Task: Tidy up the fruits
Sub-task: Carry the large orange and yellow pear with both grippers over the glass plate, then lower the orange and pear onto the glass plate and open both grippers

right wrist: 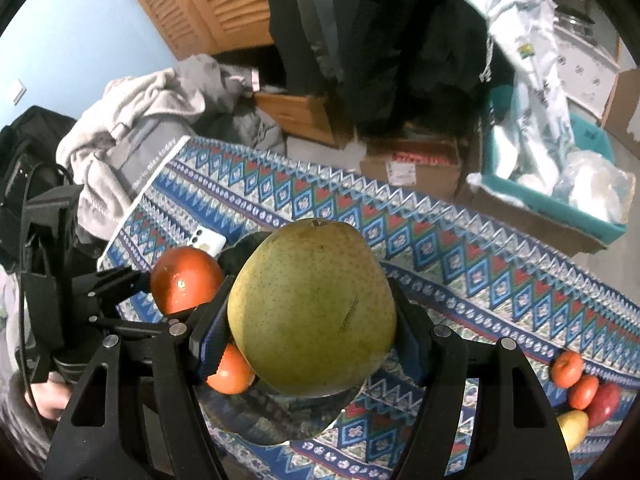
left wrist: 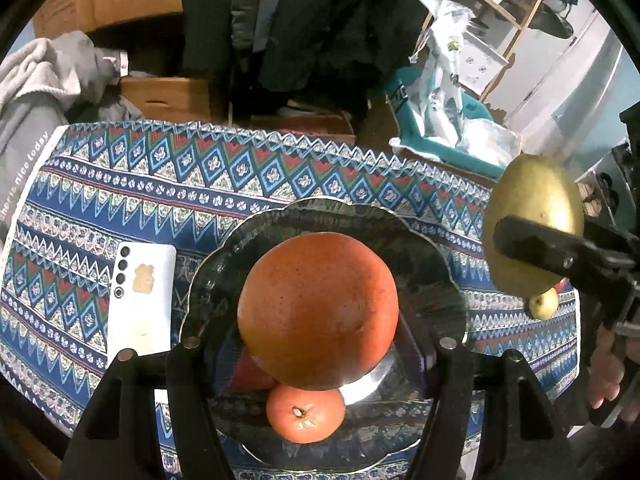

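Orange (left wrist: 318, 310) fills the left gripper (left wrist: 316, 344) jaws; right gripper (right wrist: 312, 336) jaws clamp the pear (right wrist: 312, 308).

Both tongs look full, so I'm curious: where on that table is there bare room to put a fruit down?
Bare cloth lies behind the dark plate along the far edge. The phone fills the plate's left side; loose fruits crowd the near right. An orange already sits on the plate.

The left hand-held gripper (left wrist: 316, 344) clamps a large orange (left wrist: 318, 310) above a dark scalloped plate (left wrist: 436, 276) holding a smaller orange (left wrist: 305, 414), beside a white phone (left wrist: 142, 300) on the patterned table (left wrist: 240, 184).
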